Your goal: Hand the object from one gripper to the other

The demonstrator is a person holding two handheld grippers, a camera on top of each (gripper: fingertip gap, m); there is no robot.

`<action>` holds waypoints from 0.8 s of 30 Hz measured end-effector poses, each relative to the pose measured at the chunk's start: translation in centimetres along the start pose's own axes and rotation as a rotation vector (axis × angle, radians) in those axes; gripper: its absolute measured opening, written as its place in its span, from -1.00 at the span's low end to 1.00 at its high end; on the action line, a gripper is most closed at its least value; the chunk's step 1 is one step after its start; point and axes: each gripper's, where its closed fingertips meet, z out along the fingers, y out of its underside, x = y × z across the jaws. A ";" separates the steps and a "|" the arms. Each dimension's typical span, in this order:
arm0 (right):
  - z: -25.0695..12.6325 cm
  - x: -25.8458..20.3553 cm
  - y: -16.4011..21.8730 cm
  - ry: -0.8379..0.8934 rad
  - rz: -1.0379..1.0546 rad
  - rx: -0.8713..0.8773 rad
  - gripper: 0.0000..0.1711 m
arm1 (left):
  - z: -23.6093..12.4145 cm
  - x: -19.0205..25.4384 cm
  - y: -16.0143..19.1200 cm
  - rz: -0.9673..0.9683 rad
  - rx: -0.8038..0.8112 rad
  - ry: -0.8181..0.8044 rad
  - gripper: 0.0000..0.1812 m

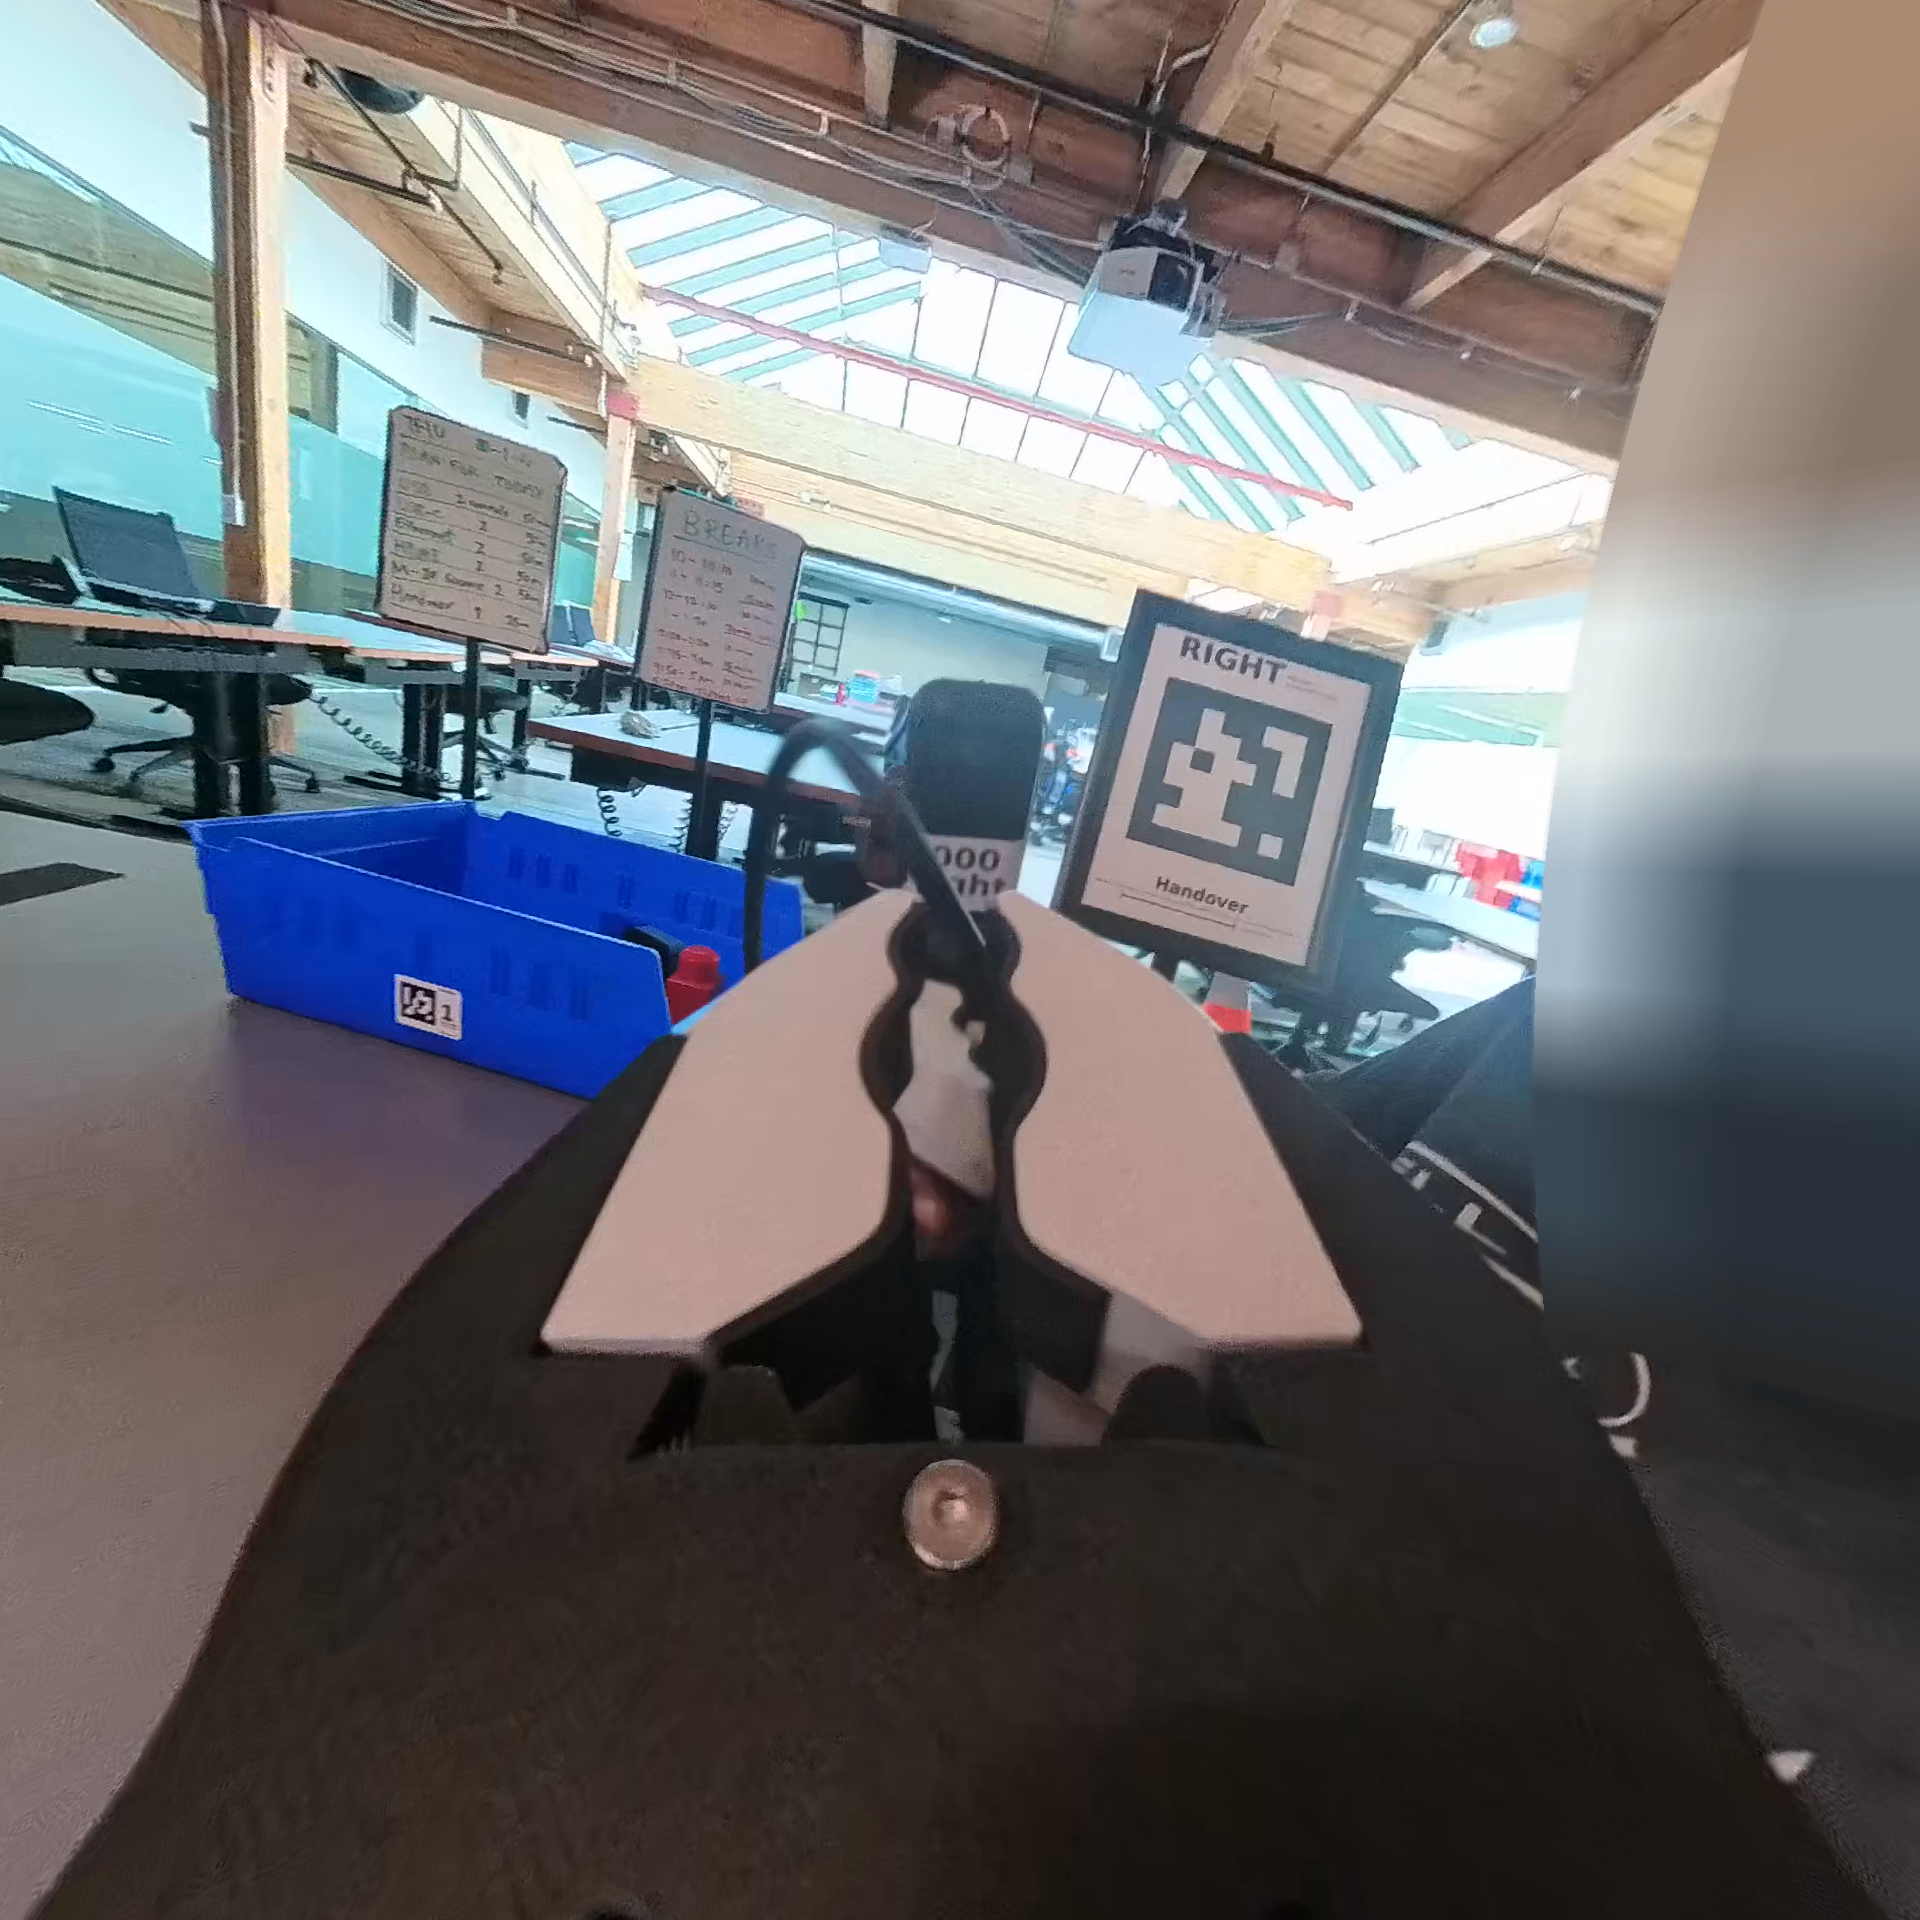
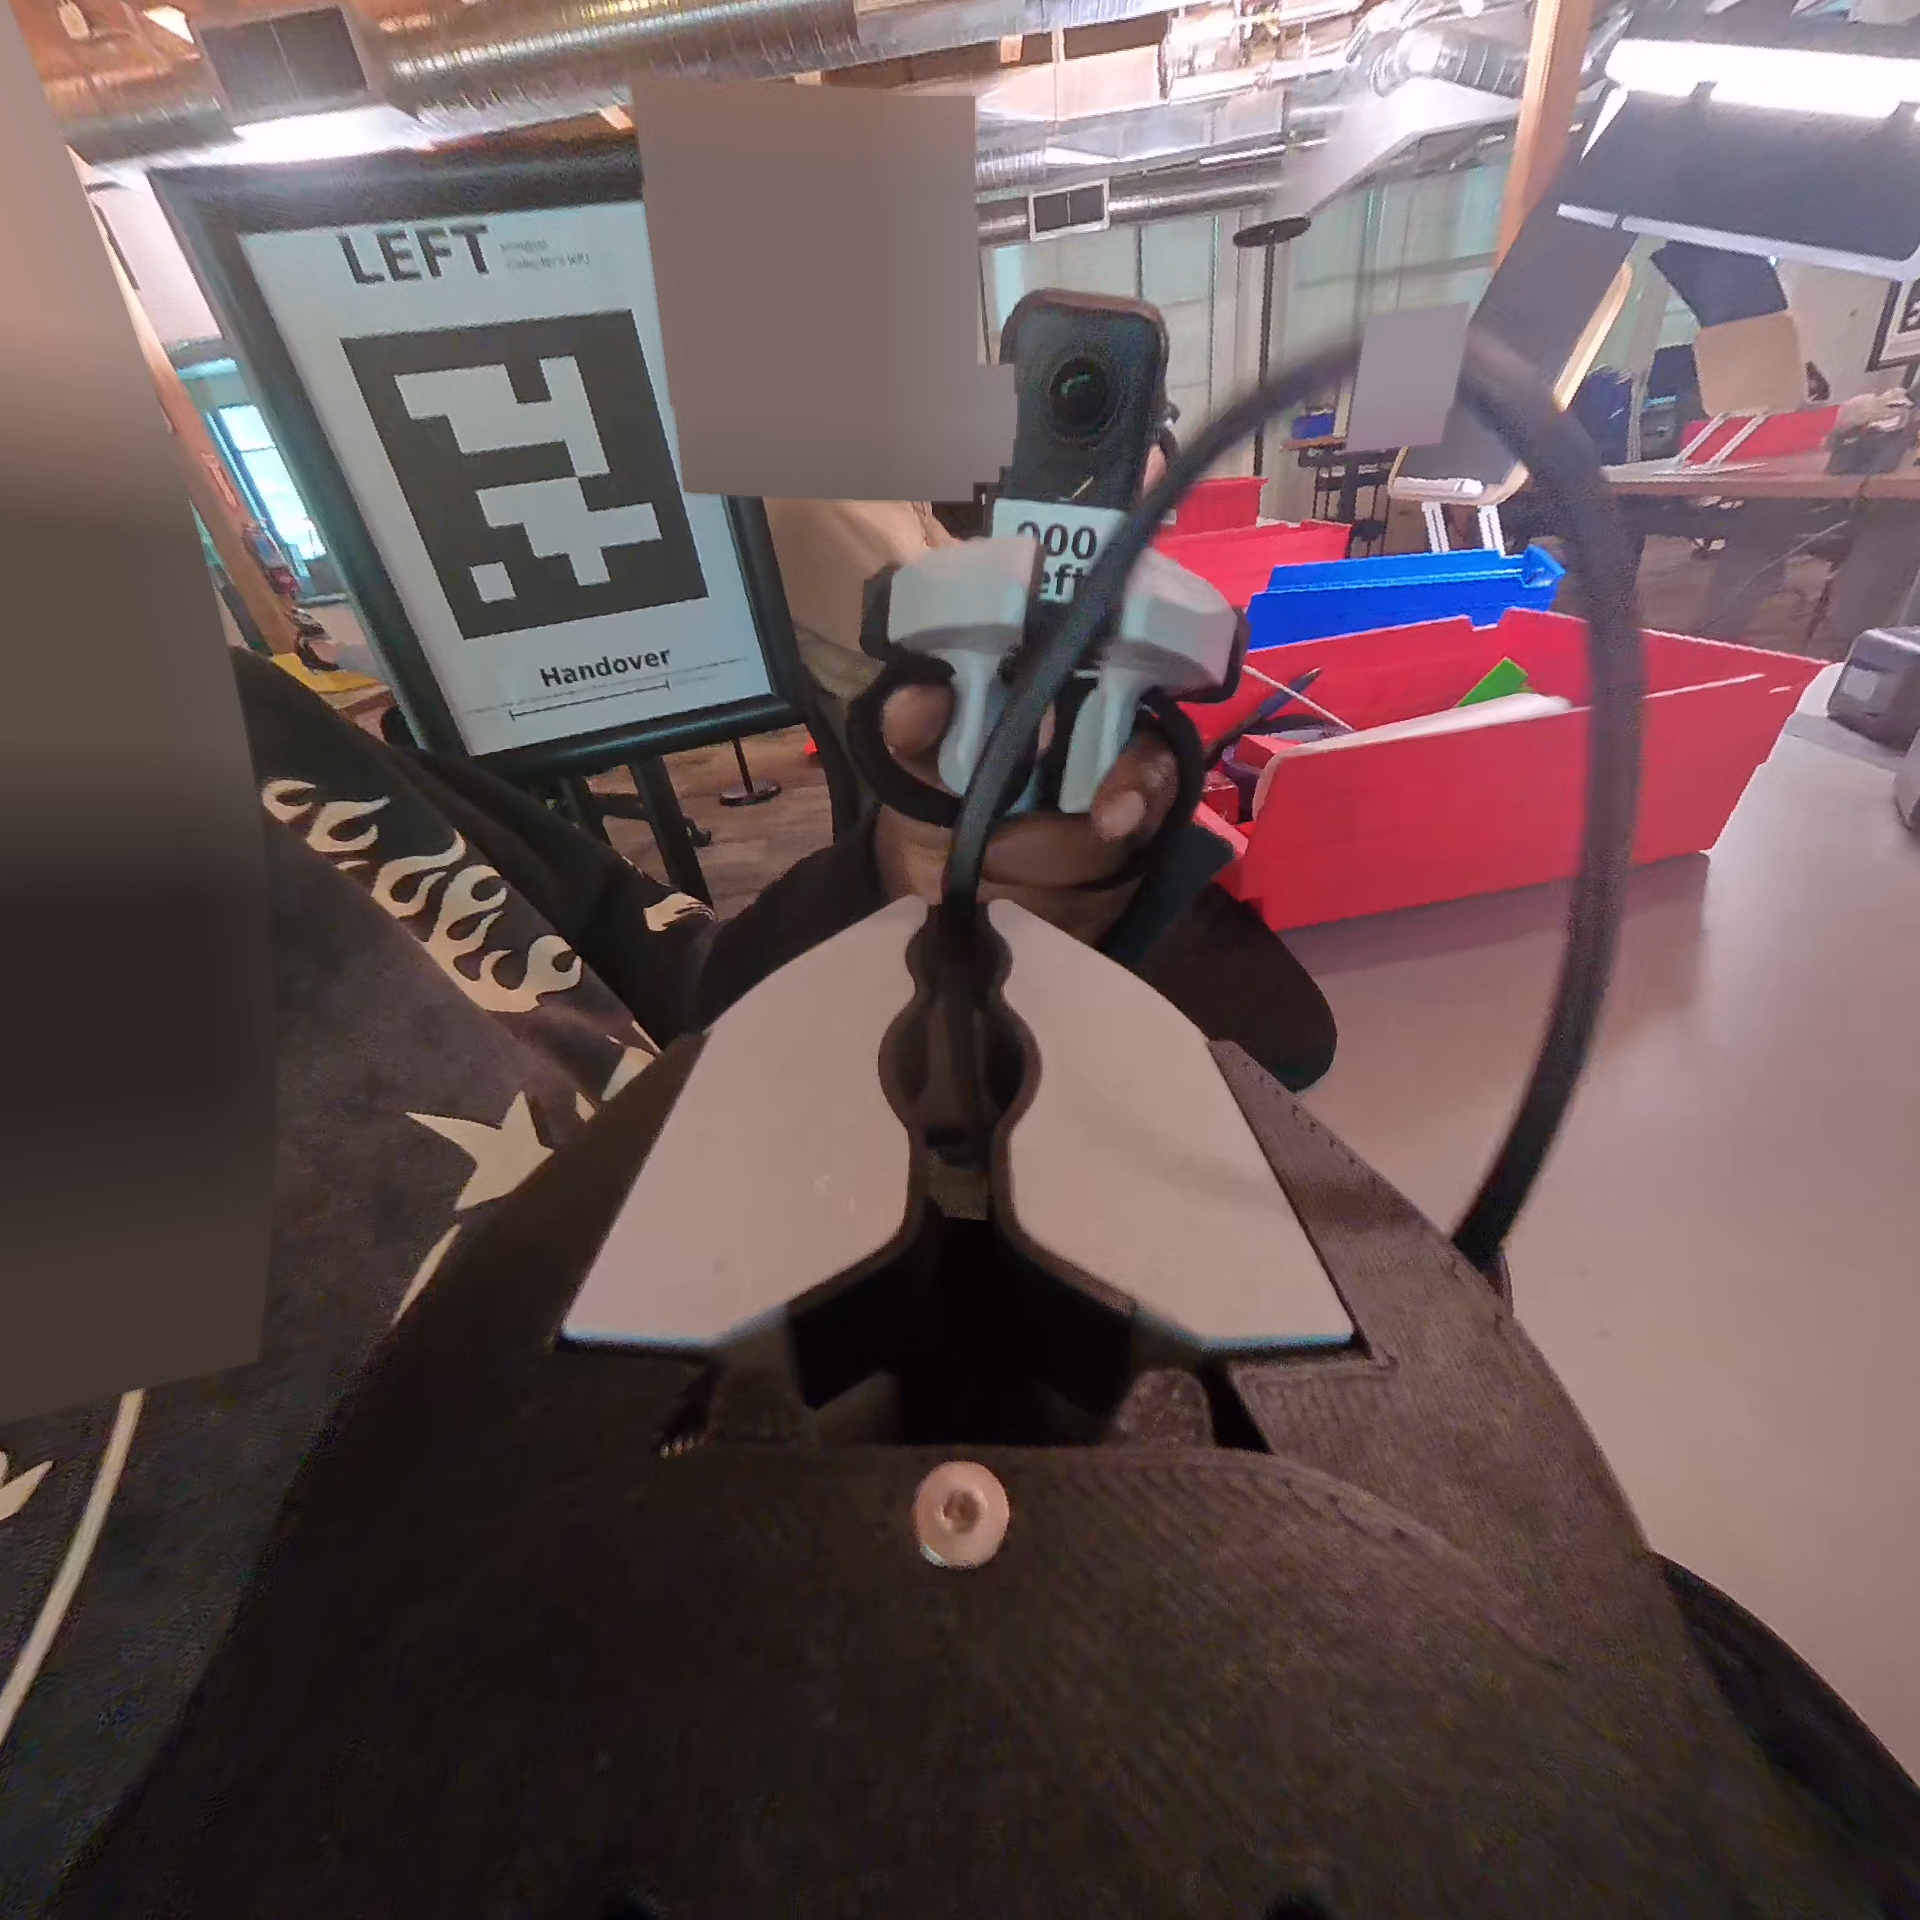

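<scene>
- Between the two facing grippers, a black cable [image 2: 1049, 717] ran from one set of tips to the other.
- The right gripper [image 2: 958, 914] had its fingers pressed together on the cable at its tips; from there the cable swept up to 1 o'clock and looped down toward 4 o'clock.
- The left gripper [image 1: 954, 912] also pinched the cable, which arched off to 11 o'clock.
- In the right view, a hand [image 2: 1039, 821] held the left gripper at 12 o'clock.
- A blue bin [image 1: 468, 925] sat on the table [image 1: 208, 1195] at 10 o'clock in the left view; red bins [image 2: 1455, 748] stood at 2 o'clock in the right.
</scene>
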 end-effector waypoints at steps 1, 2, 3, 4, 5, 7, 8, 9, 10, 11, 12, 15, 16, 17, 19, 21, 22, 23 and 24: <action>-0.2 0.0 -0.4 0.001 0.003 0.011 -0.93 | -0.1 -0.1 0.3 0.014 -0.029 -0.007 -0.83; -0.5 0.0 -0.8 0.012 0.006 0.023 -0.93 | -0.1 -0.2 0.8 0.029 -0.070 -0.011 -0.78; -0.7 0.2 -1.2 0.029 0.006 0.036 -0.94 | -0.1 -0.2 1.3 0.045 -0.113 -0.012 -0.74; -1.0 0.5 -1.5 0.047 0.006 0.045 -0.94 | -0.1 -0.1 2.0 0.063 -0.156 -0.011 -0.71; -1.3 0.7 -1.8 0.066 0.005 0.053 -0.94 | 0.0 0.0 2.6 0.080 -0.201 -0.005 -0.71; -2.0 1.1 -2.5 0.091 0.008 0.080 -0.94 | 0.3 0.4 4.3 0.112 -0.298 0.011 -0.71; -2.2 1.3 -2.9 0.101 0.015 0.100 -0.94 | 0.5 0.4 5.2 0.130 -0.343 0.007 -0.71; -2.5 1.4 -3.2 0.108 0.023 0.119 -0.94 | 0.8 0.3 6.0 0.153 -0.381 -0.004 -0.71; -2.7 1.5 -3.5 0.113 0.029 0.135 -0.94 | 1.0 0.3 6.6 0.175 -0.409 -0.013 -0.73; -2.8 1.6 -3.6 0.120 0.034 0.146 -0.94 | 1.3 0.3 7.1 0.192 -0.424 -0.018 -0.77; -2.9 1.7 -3.7 0.124 0.036 0.152 -0.94 | 1.6 0.3 7.3 0.200 -0.426 -0.026 -0.80; -2.9 1.7 -3.8 0.122 0.045 0.164 -0.94 | 1.9 -0.3 7.2 0.202 -0.405 -0.062 -0.88; -2.9 1.7 -3.8 0.124 0.047 0.166 -0.94 | 1.9 -0.5 7.2 0.200 -0.396 -0.068 -0.88; -2.8 1.7 -3.8 0.128 0.049 0.167 -0.94 | 1.9 -0.6 7.1 0.196 -0.386 -0.077 -0.87; -2.8 1.7 -3.9 0.133 0.046 0.173 -0.94 | 2.0 -0.9 6.9 0.197 -0.368 -0.091 -0.82; -2.8 1.7 -3.8 0.139 0.041 0.173 -0.94 | 2.0 -0.8 6.7 0.213 -0.355 -0.091 -0.94; -2.8 1.7 -3.9 0.141 0.038 0.178 -0.94 | 2.0 -0.7 6.6 0.218 -0.351 -0.087 -0.96; -2.8 1.7 -4.0 0.138 0.038 0.185 -0.94 | 2.0 -0.5 6.5 0.220 -0.350 -0.083 -0.96; -2.9 1.7 -4.1 0.134 0.041 0.196 -0.94 | 2.0 -0.4 6.4 0.220 -0.345 -0.077 -0.96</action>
